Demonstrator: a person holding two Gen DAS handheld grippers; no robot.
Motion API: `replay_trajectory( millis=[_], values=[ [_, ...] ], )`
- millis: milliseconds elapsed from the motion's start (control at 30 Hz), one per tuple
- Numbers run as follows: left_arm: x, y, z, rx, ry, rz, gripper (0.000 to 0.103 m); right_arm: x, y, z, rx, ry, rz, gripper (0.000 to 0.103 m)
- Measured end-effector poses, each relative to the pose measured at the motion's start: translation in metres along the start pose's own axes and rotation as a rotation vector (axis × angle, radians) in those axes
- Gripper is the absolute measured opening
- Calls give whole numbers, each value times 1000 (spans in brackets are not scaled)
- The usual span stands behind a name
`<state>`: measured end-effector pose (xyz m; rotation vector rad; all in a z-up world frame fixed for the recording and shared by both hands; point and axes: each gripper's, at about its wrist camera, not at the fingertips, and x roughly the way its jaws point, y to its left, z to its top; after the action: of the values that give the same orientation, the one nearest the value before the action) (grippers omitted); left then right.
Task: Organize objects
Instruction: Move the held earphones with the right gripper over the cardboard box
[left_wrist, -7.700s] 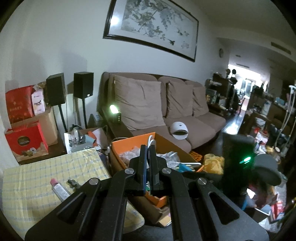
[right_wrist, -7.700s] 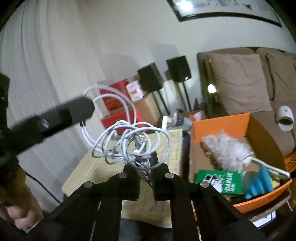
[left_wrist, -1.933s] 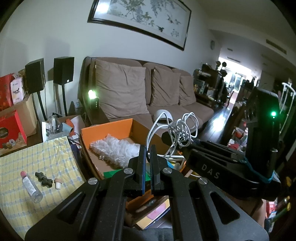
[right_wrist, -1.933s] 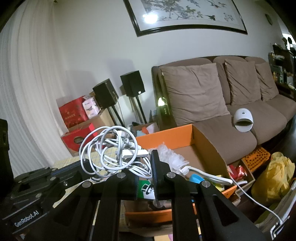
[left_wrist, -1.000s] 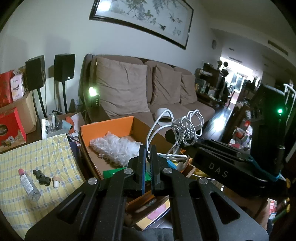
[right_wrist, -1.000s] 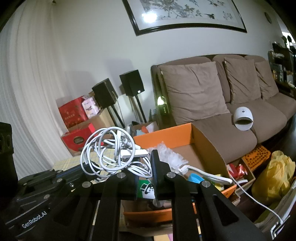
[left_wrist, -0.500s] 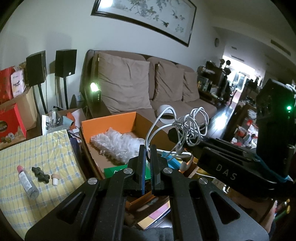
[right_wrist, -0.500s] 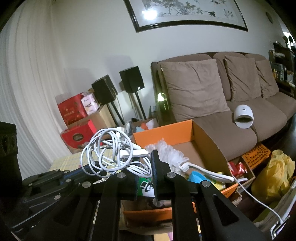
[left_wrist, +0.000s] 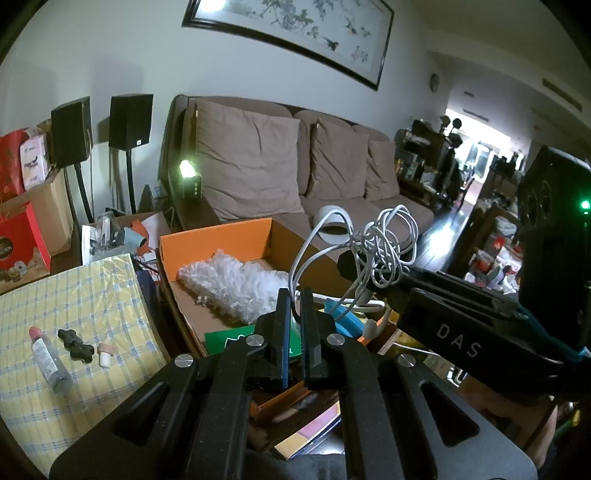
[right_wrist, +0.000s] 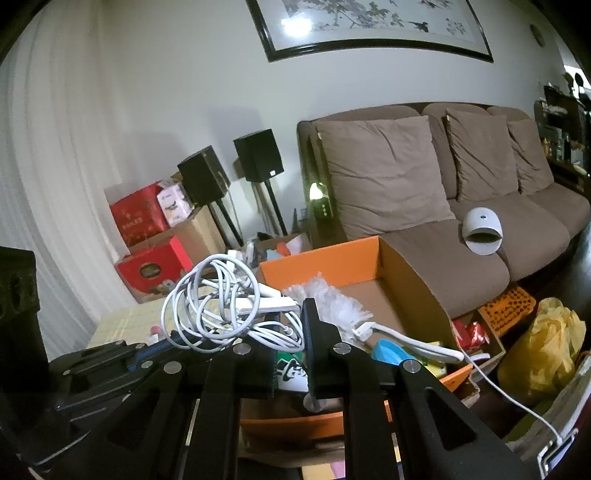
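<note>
A tangled white cable (right_wrist: 218, 306) hangs from my right gripper (right_wrist: 291, 332), which is shut on it just above the near end of the open orange cardboard box (right_wrist: 321, 258). The left wrist view shows the same cable (left_wrist: 384, 251) held over the box (left_wrist: 218, 240). A fluffy white duster (left_wrist: 236, 280) lies inside the box. My left gripper (left_wrist: 293, 325) is shut with nothing in it, beside the box's near left corner. A small clear bottle (left_wrist: 48, 358), a black knob (left_wrist: 75, 341) and a small cork-like piece (left_wrist: 104, 349) lie on the yellow checked table (left_wrist: 92, 295).
A brown sofa (right_wrist: 424, 221) stands behind the box with a white domed device (right_wrist: 482, 230) on its seat. Two black speakers (left_wrist: 131, 122) and red gift boxes (right_wrist: 151, 266) are at the back left. A yellow bag (right_wrist: 546, 347) and floor clutter lie right of the box.
Earlier the right gripper carried the cable from above the table to over the orange box. Over the last second both grippers have barely shifted, and the cable stays gripped.
</note>
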<state>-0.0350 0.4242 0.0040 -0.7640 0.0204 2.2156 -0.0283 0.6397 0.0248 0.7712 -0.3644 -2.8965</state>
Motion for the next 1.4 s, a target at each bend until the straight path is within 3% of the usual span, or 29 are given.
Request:
replay_trajectory(
  millis=[1400],
  values=[
    [20, 12, -14, -36, 50, 15, 5, 25, 5, -8, -15, 55, -30, 12]
  ],
)
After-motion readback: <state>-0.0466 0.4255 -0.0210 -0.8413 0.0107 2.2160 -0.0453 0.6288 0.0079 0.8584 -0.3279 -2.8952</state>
